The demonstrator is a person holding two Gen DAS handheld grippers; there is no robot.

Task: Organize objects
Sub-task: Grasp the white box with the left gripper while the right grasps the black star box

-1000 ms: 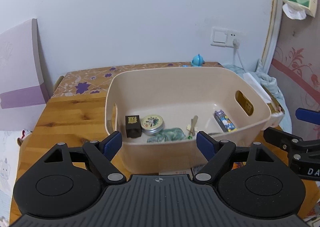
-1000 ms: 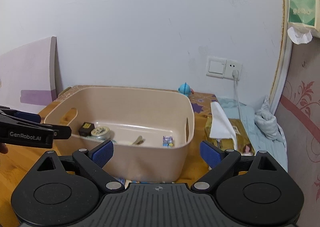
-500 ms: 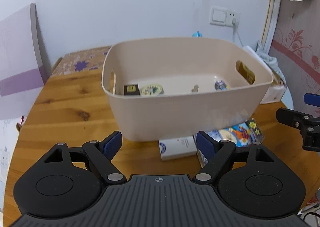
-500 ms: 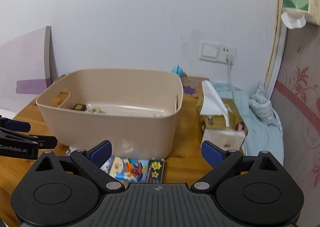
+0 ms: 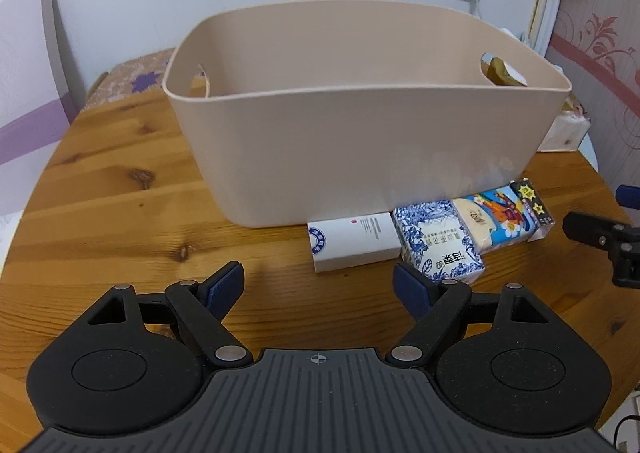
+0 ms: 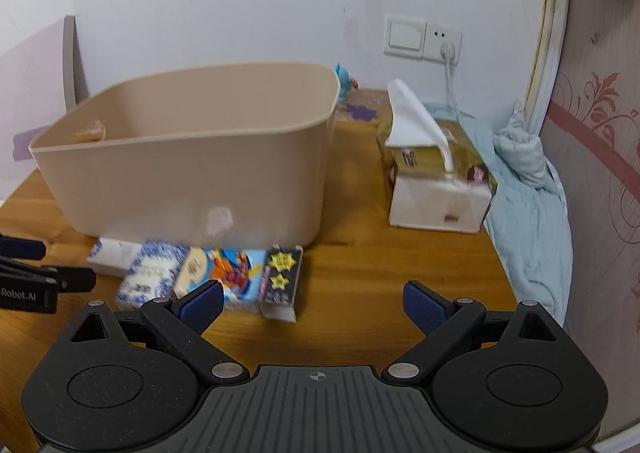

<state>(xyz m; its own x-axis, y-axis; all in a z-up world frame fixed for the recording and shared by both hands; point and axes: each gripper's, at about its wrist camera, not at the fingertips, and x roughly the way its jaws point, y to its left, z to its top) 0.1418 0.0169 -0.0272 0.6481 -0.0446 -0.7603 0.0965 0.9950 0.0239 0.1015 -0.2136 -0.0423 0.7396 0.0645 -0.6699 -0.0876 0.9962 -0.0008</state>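
two grippers hang low over the wooden table, the left gripper and the right gripper both spread wide and holding nothing. just past their tips a row lies on the table: a white box, a blue-patterned tissue pack, a cartoon tissue pack and a black star-printed pack. the white box and the blue-patterned pack reach the foot of the beige bin, with a tissue box to its right.

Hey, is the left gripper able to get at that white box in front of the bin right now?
Probably yes. The left gripper is open and the white box lies on the table just ahead of it, nothing between. The blue-patterned tissue pack sits tight against its right side.
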